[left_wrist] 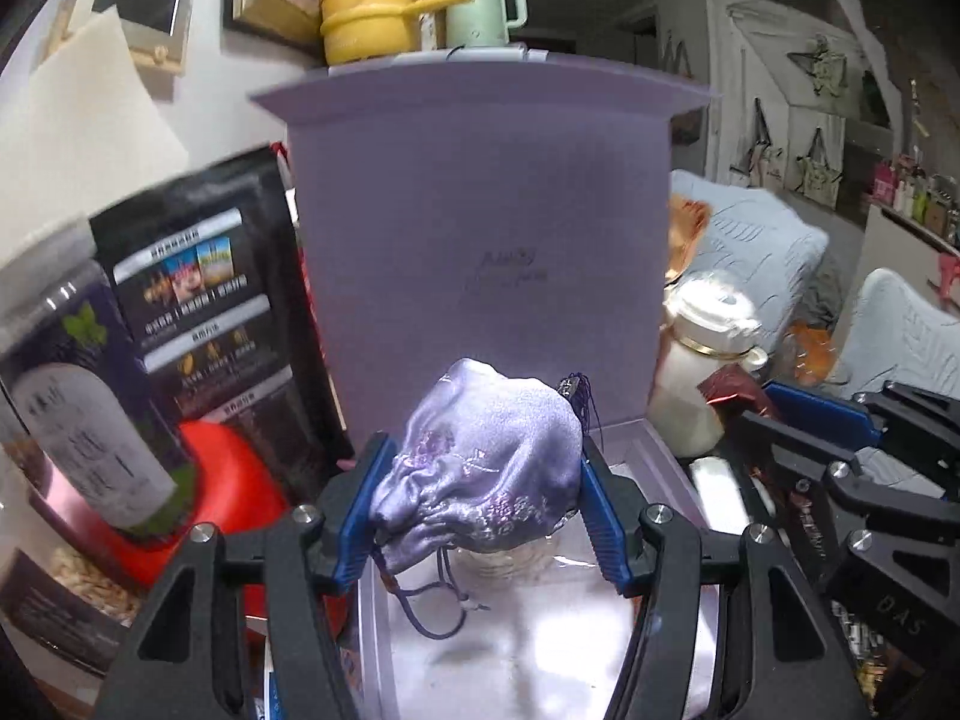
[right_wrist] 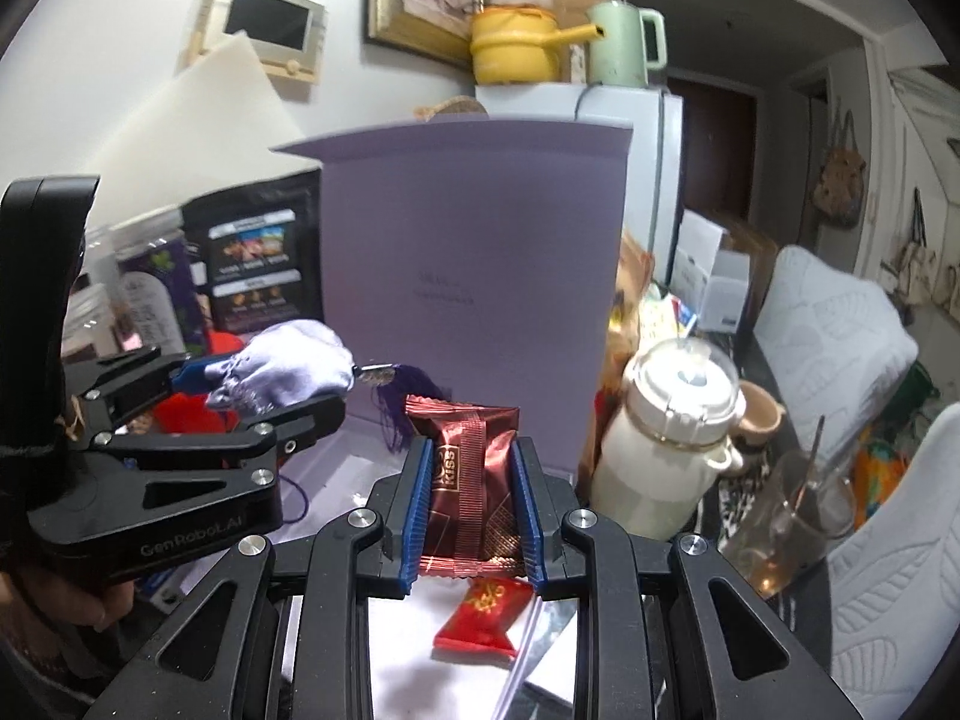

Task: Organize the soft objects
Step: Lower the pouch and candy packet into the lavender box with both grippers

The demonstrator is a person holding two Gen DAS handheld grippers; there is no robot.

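My left gripper (left_wrist: 480,468) is shut on a lilac embroidered drawstring pouch (left_wrist: 480,468), its cord dangling below. It hangs over the open lilac gift box (left_wrist: 480,228), whose lid stands upright behind and whose white-lined tray (left_wrist: 528,648) lies beneath. My right gripper (right_wrist: 471,480) is shut on a dark red foil snack packet (right_wrist: 471,480) marked "kiss", held upright over the same box (right_wrist: 474,276). A small red wrapped candy (right_wrist: 486,618) lies in the tray below it. From the right wrist view the left gripper (right_wrist: 270,384) with the pouch (right_wrist: 288,372) is at the left.
Left of the box stand a black snack bag (left_wrist: 198,300), a clear jar (left_wrist: 66,408) and a red object (left_wrist: 234,480). To the right are a cream lidded bottle (right_wrist: 672,444), a glass with a spoon (right_wrist: 792,510) and pale quilted cushions (right_wrist: 834,324). A yellow pot (right_wrist: 516,48) and a green jug (right_wrist: 624,42) sit on a cabinet behind.
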